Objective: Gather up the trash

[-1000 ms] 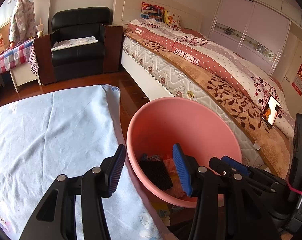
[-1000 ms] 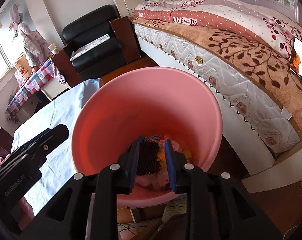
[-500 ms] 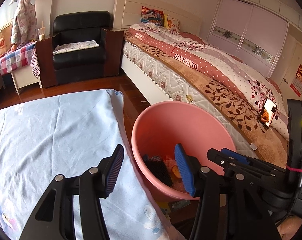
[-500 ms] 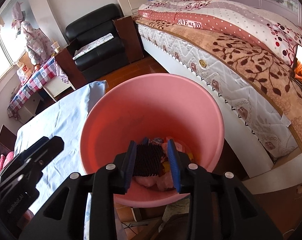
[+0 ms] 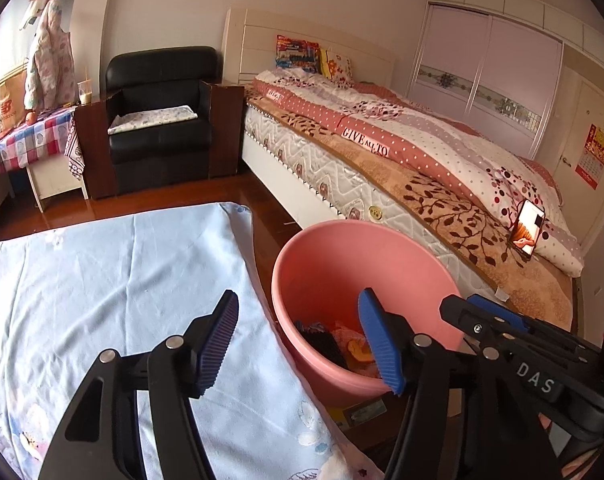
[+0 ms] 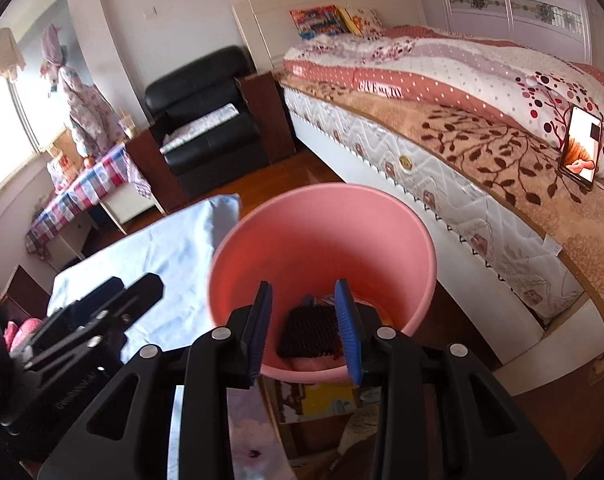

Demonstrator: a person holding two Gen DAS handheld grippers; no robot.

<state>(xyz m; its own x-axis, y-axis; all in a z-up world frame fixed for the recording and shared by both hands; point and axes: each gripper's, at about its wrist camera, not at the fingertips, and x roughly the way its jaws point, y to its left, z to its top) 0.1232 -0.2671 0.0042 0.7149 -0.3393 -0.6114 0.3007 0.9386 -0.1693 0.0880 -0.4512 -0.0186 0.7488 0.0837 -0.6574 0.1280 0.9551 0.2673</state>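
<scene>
- On the far left stands a small side table with a checked cloth point(image 5: 19, 146), and next to it a black armchair point(image 5: 159, 120).
- The counter point(image 5: 101, 280) is covered with a light blue sheet and fills the lower left of the left wrist view.
- The left tool point(image 5: 297, 338) hangs over the edge of the counter, with its blue pads wide apart and nothing between them.
- The pink bucket point(image 6: 322, 240) stands on the floor between the counter and the bed point(image 5: 402, 168), just beside the counter.
- Inside the bucket lies the trash: a black knitted piece point(image 6: 308, 330) on top of pink and orange scraps.
- The right tool point(image 6: 306, 328) is held above the bucket's near rim, its fingers parted and empty.
- A phone point(image 6: 582, 146) leans lit on the bed, far right.
</scene>
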